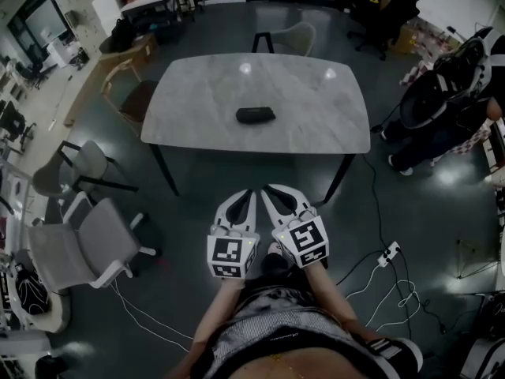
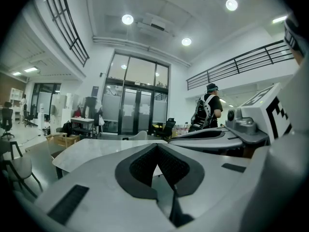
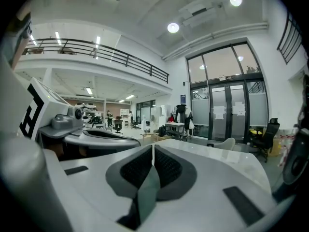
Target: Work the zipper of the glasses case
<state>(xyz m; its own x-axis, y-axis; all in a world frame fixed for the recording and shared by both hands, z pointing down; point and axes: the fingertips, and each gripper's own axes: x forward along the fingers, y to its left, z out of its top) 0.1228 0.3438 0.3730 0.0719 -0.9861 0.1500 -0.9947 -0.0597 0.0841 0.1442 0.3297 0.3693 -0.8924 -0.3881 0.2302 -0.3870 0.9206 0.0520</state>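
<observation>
Two white hand-held grippers sit side by side short of the table, both pointing toward it. At far left I record grey swivel chairs (image 1: pixel 83 243) on the dark floor. My left gripper (image 1: pixel 248 193) has its jaws clenched tip to tip with nothing between them. My right gripper (image 1: pixel 267 189), just beside it, is likewise closed and empty. The black oblong glasses case (image 1: pixel 256 115) lies alone near the middle of the pale marble-topped table (image 1: pixel 197 93), well apart from both grippers.
</observation>
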